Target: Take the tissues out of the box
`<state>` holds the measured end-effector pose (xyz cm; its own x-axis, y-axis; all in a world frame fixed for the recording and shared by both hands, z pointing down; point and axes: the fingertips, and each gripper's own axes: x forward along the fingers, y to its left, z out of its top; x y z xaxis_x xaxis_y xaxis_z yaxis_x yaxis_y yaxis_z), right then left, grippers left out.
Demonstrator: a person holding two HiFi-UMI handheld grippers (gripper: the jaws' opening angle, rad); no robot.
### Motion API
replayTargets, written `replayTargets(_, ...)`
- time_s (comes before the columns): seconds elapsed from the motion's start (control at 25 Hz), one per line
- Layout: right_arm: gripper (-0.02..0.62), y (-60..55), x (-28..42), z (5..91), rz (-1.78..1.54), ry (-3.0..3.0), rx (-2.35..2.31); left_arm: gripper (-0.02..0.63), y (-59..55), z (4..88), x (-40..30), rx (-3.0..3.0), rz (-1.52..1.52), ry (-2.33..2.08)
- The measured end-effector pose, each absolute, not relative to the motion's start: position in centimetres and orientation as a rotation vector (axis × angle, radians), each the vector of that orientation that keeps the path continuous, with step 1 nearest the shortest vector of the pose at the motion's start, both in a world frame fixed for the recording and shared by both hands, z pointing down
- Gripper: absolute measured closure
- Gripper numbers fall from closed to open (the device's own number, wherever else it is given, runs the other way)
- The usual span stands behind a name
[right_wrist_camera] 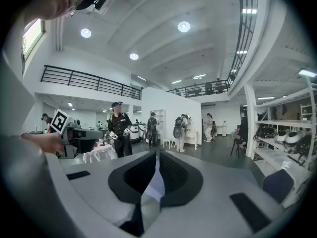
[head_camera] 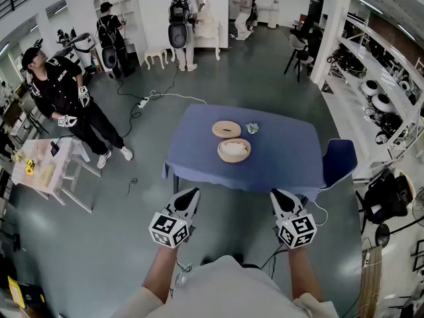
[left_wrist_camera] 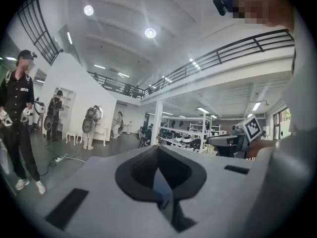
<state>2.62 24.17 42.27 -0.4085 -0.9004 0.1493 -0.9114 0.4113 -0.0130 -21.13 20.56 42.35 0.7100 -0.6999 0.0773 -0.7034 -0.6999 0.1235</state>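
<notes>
A round wooden box [head_camera: 234, 150] with white tissue inside sits near the front of the blue-clothed table [head_camera: 285, 158]. Its flat round lid [head_camera: 226, 129] lies just behind it, and a small crumpled tissue [head_camera: 252, 128] lies to the lid's right. My left gripper [head_camera: 191, 194] and right gripper [head_camera: 279, 196] hover side by side in front of the table's near edge, well short of the box. Both are shut and hold nothing. In the left gripper view the left gripper [left_wrist_camera: 158, 150] has its jaws together, and in the right gripper view so does the right gripper [right_wrist_camera: 157, 155].
A blue chair [head_camera: 338, 161] stands at the table's right corner. A person in black [head_camera: 66, 91] stands at the left beside a small pink-covered table [head_camera: 43, 167]. A cable and power strip [head_camera: 142, 102] lie on the floor behind the table. Shelving runs along the right.
</notes>
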Motion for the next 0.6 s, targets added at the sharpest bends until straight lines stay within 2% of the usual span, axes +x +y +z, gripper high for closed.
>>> replayTargets(0.6,0.551,22.8,3.0,42.1,0.139,-2.552,1.628,0.599,19.7,42.9,-20.3,2.758,0.053,-1.147)
